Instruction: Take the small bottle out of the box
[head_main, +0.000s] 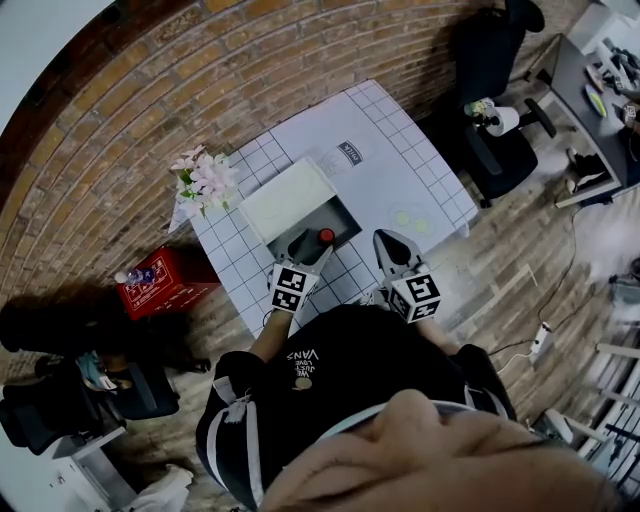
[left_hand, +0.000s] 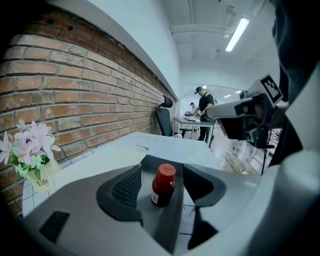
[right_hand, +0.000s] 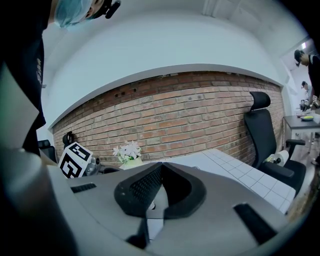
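Note:
A small dark bottle (left_hand: 162, 186) with a red cap (head_main: 326, 236) stands upright on a grey surface at the near side of the open box (head_main: 345, 212). Whether it is inside the box or on its edge I cannot tell. My left gripper (left_hand: 161, 172) is open, with the bottle between its jaws and a gap to each pad. In the head view the left gripper (head_main: 306, 245) reaches over the box's near edge. To the right of the box, my right gripper (head_main: 388, 244) hangs over the table's front. Its jaws (right_hand: 160, 165) are shut with nothing between them.
The box's white lid (head_main: 287, 195) lies open toward the brick wall on a white gridded table (head_main: 400, 160). Pink flowers (head_main: 205, 178) stand at the table's left corner. A red crate (head_main: 160, 282) sits on the floor at left, an office chair (head_main: 495, 130) at right. A person (left_hand: 204, 107) stands far off.

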